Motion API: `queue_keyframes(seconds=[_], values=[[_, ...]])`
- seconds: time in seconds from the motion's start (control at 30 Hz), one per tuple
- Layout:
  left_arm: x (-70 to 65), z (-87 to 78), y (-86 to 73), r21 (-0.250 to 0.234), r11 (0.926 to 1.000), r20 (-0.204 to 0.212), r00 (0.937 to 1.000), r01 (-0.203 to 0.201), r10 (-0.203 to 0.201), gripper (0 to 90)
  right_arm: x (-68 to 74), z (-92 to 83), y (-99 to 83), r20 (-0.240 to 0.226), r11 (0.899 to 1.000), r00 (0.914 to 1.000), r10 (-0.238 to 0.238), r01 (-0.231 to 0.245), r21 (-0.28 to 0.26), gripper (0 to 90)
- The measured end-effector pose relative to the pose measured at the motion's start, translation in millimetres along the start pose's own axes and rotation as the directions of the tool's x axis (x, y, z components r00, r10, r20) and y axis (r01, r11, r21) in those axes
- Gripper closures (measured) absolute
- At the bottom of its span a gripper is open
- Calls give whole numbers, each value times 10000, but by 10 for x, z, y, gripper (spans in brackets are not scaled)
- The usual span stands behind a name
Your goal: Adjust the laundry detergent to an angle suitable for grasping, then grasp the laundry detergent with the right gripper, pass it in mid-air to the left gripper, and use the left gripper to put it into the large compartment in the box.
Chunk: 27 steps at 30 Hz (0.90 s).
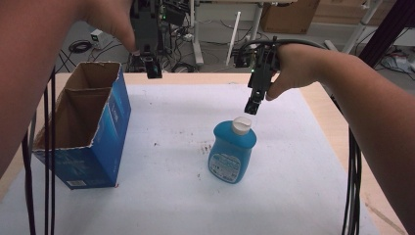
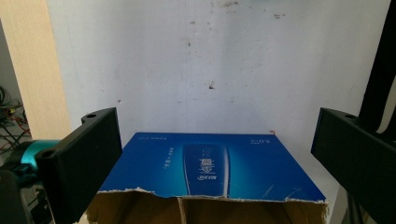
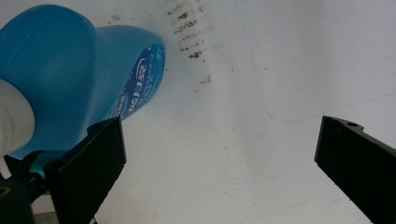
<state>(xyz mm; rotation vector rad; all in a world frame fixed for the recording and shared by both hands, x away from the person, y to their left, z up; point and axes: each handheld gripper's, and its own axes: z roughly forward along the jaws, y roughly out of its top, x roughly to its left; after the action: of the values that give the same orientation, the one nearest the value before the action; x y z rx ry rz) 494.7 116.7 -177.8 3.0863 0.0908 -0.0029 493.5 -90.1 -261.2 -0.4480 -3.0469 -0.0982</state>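
White table cover [image 1: 171,196]; right gripper [image 1: 253,105] gapes empty just above blue bottle [image 1: 232,152]: rigid, slick, probably heavy; grip its neck.

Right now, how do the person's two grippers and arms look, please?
Both forearms are bare; no sleeve shows. The left gripper and the right gripper each have two flat, blocky black jaws, with a teal part beside one jaw. In the high view the right gripper is a slim black body. Black cables trail from the grippers.
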Motion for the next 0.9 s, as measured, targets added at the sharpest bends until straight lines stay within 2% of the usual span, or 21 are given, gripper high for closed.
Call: queue_keyframes(seconds=[0.07,0.47,0.6,0.9], values=[[-2,-4,9,-52,10000,13,10000,10,-10,17,-2,-13,0,1,9999,9999,-122,122,37,10],[14,5,-14,-66,9999,0,10000,79,-79,18,5,-23,-1,39,10000,10000,-45,45,-9,10],[17,11,-14,127,9999,16,10000,72,-72,17,-2,-45,-2,109,10000,9999,-37,38,-15,10],[16,1,9,-16,10000,46,10000,82,-82,17,0,-54,-53,153,9999,9998,-144,143,27,10]])
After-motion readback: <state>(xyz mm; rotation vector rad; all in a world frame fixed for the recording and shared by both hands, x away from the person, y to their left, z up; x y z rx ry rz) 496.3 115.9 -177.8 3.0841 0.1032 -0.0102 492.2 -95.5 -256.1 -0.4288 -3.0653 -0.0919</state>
